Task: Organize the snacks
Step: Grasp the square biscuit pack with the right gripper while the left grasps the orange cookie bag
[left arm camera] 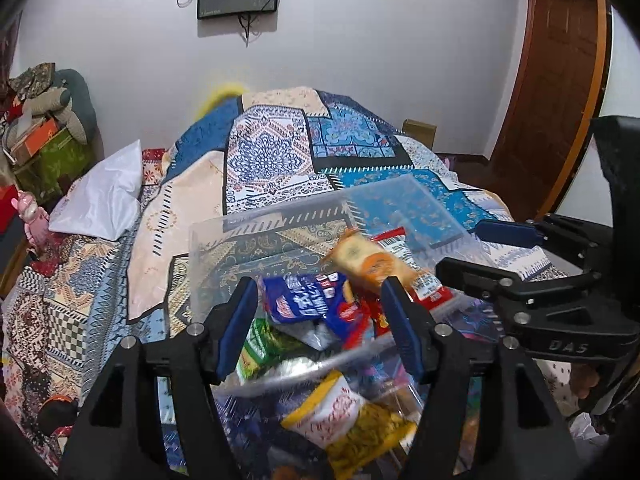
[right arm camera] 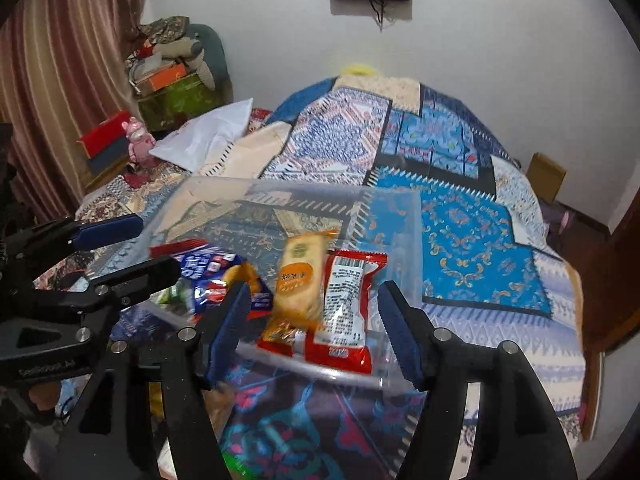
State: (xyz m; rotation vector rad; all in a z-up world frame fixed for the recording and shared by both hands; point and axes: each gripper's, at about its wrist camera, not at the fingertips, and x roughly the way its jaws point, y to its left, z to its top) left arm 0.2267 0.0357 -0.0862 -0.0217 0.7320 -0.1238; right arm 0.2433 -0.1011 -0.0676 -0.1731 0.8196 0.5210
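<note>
A clear plastic bin [left arm camera: 280, 213] [right arm camera: 280, 189] stands on the patterned bedspread and holds several snack packets. A yellow-orange cracker packet [left arm camera: 362, 261] [right arm camera: 299, 280] lies on a red packet [left arm camera: 394, 245] [right arm camera: 347, 300], with a blue packet [left arm camera: 304, 300] [right arm camera: 200, 270] to their left. My left gripper [left arm camera: 320, 328] [right arm camera: 157, 246] hangs open over the bin's near edge, above the blue packet. My right gripper [right arm camera: 314, 330] [left arm camera: 460, 249] is open too; the cracker and red packets show between its fingers, untouched by the pads. Nearer me lie a green packet [left arm camera: 260, 345] and a yellow-white packet [left arm camera: 344, 416].
The bed's blue patchwork cover [left arm camera: 280, 152] [right arm camera: 460, 224] stretches behind the bin. A white bag [left arm camera: 104, 200] [right arm camera: 208, 136] lies at the left. Boxes and a pink toy [right arm camera: 138, 140] crowd the left corner. A wooden door [left arm camera: 552, 100] stands at the right.
</note>
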